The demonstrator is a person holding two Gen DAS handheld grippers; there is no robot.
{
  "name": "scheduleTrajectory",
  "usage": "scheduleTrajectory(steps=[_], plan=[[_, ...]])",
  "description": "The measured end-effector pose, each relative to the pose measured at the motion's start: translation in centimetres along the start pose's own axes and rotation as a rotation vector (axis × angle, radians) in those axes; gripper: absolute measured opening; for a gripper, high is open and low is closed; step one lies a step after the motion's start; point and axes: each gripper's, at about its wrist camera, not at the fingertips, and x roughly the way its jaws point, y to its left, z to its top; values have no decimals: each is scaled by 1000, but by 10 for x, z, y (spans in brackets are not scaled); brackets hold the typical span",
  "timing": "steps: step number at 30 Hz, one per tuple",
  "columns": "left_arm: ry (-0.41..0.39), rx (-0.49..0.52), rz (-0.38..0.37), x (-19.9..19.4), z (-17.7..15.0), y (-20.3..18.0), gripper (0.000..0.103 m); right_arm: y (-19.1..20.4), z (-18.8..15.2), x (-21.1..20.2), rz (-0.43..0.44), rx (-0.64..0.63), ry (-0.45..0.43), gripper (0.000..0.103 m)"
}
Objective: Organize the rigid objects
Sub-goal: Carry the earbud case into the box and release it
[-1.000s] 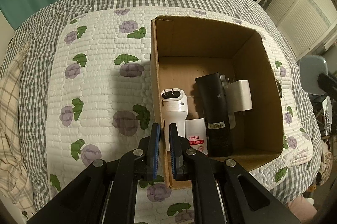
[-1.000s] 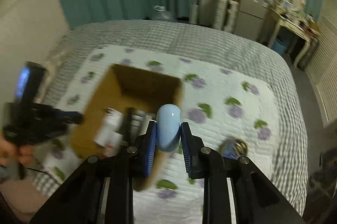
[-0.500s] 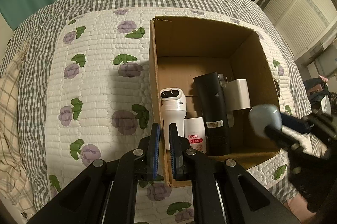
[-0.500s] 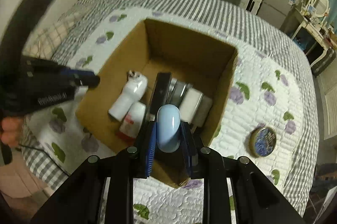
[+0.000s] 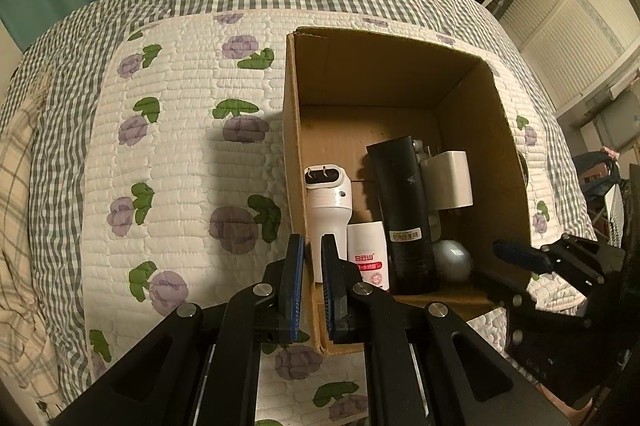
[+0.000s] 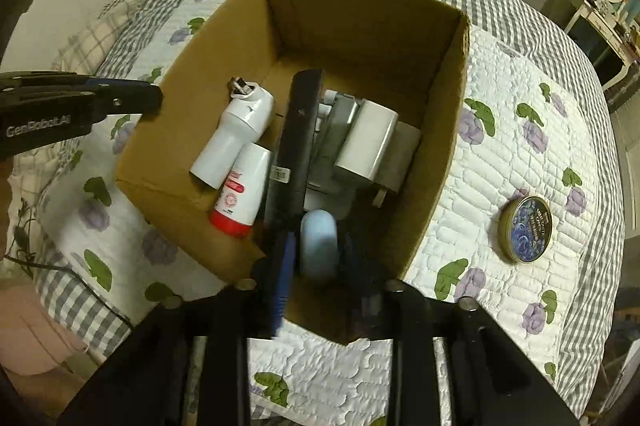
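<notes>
Here the pale blue egg-shaped object point(image 6: 319, 242) lies in the cardboard box's point(image 6: 448, 161) near corner, between the right gripper's point(image 6: 320, 266) fingers, which have just been spreading and no longer press it. The left gripper's point(image 5: 311, 286) fingers clamp the box wall.

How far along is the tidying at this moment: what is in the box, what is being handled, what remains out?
Done: a white plug device, a red-capped tube, a black cylinder and a white adapter lie in the box. In hand: the right gripper, its jaws just opening, is letting the blue egg-shaped object go inside; the left gripper pinches the box wall. Left: a round tin on the quilt.
</notes>
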Motion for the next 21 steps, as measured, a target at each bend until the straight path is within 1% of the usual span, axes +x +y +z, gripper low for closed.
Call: scheduleTrajectory(steps=[1, 2, 3, 6, 9, 10, 11, 13, 15, 16, 18, 20, 21], plan=[[-2, 2, 5, 0, 0, -1, 8, 1, 0, -4, 14, 3, -12, 52], [-2, 4, 7, 0, 0, -1, 8, 3, 0, -10, 20, 6, -25, 66], [-2, 5, 9, 0, 0, -1, 8, 4, 0, -15, 16, 8, -40, 69], [6, -8, 1, 0, 2, 1, 8, 1, -4, -36, 46, 9, -105, 71], [9, -9, -9, 0, 3, 2, 8, -12, -7, -58, 39, 37, -182, 72], [7, -4, -6, 1, 3, 2, 8, -20, -8, -65, 32, 54, -206, 74], [6, 3, -1, 1, 3, 1, 8, -28, -8, -70, 23, 76, -227, 79], [4, 14, 7, 1, 3, -1, 8, -49, -11, -76, 2, 131, -257, 84], [5, 10, 9, 1, 3, -1, 8, -79, -14, -77, -16, 207, -278, 85], [7, 9, 10, 1, 4, -1, 8, -95, -16, -74, -32, 242, -282, 86], [10, 10, 9, 1, 4, -1, 8, -126, -19, -65, -96, 287, -279, 86], [11, 9, 10, 2, 4, -1, 8, -159, -22, -49, -189, 312, -233, 86], [12, 9, 13, 2, 4, -1, 8, -168, -21, -44, -214, 312, -214, 86]])
